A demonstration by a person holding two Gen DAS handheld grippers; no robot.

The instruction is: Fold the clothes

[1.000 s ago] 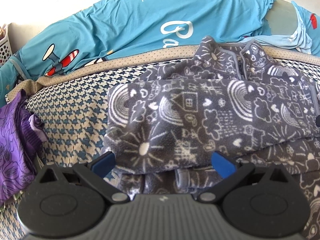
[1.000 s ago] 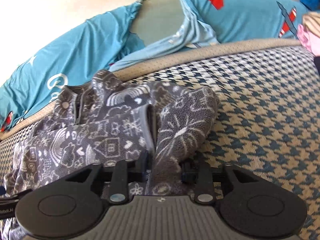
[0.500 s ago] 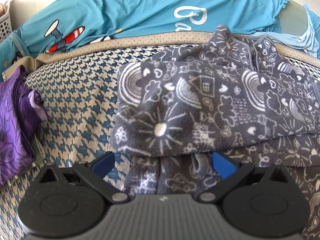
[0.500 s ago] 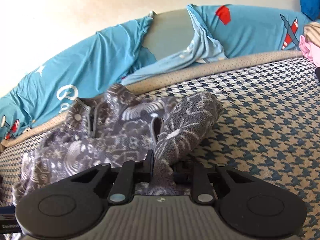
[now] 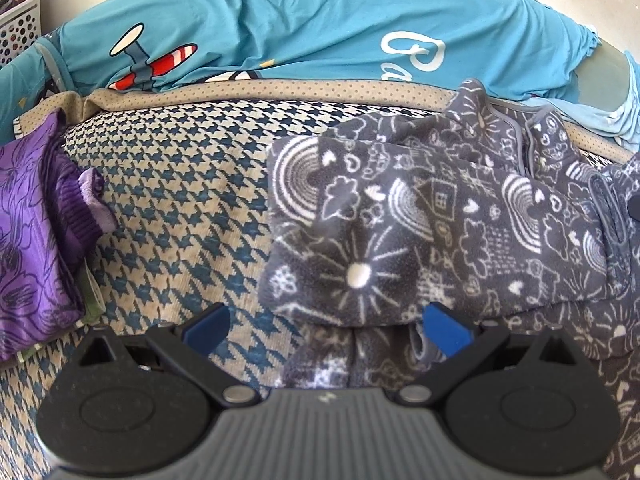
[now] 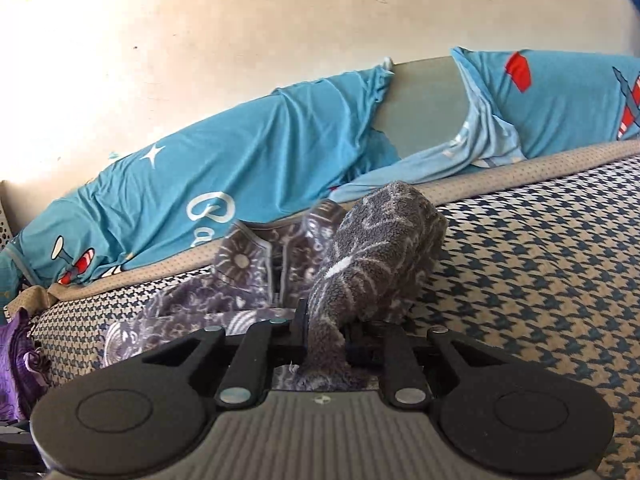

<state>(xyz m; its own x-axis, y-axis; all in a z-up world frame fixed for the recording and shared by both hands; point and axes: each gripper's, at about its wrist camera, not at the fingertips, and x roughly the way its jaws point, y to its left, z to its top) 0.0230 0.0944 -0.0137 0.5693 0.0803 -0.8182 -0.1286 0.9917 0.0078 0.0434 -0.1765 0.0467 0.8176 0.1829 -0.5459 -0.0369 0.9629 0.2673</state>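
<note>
both wrist views, low and close, share the grey fleece (image 5: 400,240).

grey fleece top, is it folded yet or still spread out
Partly folded. One sleeve lies across the grey fleece top; the other sleeve is lifted, pinched in the shut right gripper. The left gripper is open.

A houndstooth-covered bed (image 5: 168,184) with teal pillows (image 6: 248,160) stands against a pale wall (image 6: 240,32).

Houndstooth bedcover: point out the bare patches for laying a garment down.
Bare houndstooth bedcover lies between the purple garment and the grey fleece; another open stretch lies right of the fleece sleeve. The middle is crowded by fleece, the back edge by blue bedding.
</note>
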